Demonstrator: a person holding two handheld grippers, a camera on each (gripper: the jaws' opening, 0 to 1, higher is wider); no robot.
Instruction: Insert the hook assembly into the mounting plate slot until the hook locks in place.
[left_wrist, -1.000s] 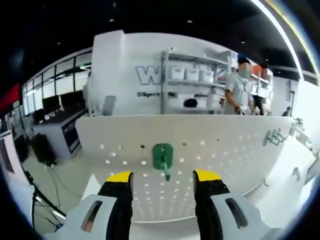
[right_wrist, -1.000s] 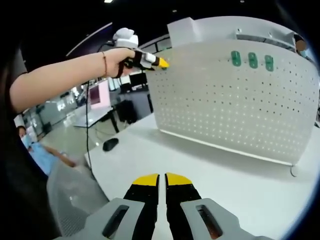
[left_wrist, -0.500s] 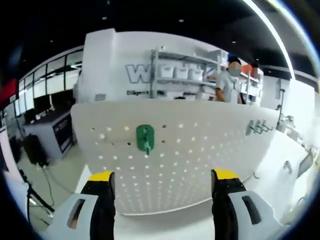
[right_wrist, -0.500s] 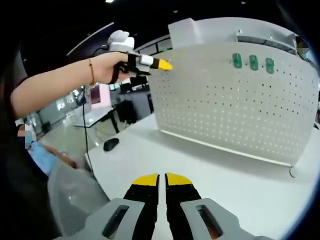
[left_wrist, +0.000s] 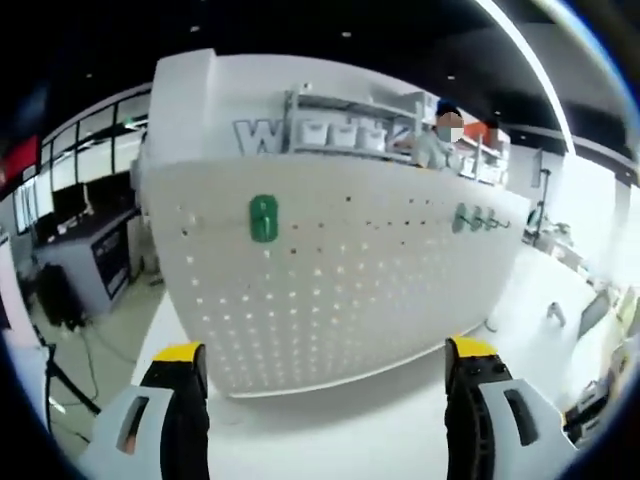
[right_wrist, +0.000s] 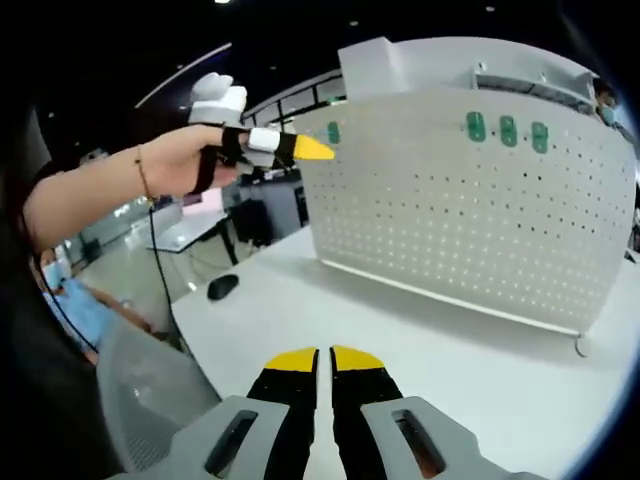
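**Green hook seated high on the pegboard, both grippers empty**

The green hook assembly (left_wrist: 263, 217) sits on the upright white perforated mounting plate (left_wrist: 340, 290), near the plate's top edge at about 10 o'clock in the left gripper view. In the right gripper view the same hook (right_wrist: 333, 132) shows at the plate's upper left corner, just beyond the yellow tip of the left gripper (right_wrist: 290, 147), which a hand (right_wrist: 180, 160) holds apart from it. The left gripper (left_wrist: 325, 375) has its jaws spread wide with nothing between them. The right gripper (right_wrist: 323, 362) hovers low over the white table (right_wrist: 430, 330), jaws pressed together on nothing.

The hook looks like small, stiff moulded plastic: light, unlikely to bend, and smooth enough to slip if pinched at its curved tip. Its flat backing body seems the better place to grip, squarely from the sides. The plate is thin and freestanding, so a hard push could rock it. Whether the hook has locked cannot be told from here.

Three more green hooks (right_wrist: 506, 127) line the plate's top at 1 o'clock in the right gripper view. A dark mouse (right_wrist: 221, 287) lies at the table's left edge, well clear. Shelving (left_wrist: 350, 125) and a person (left_wrist: 437, 140) stand behind the plate. Nothing blocks the approach.
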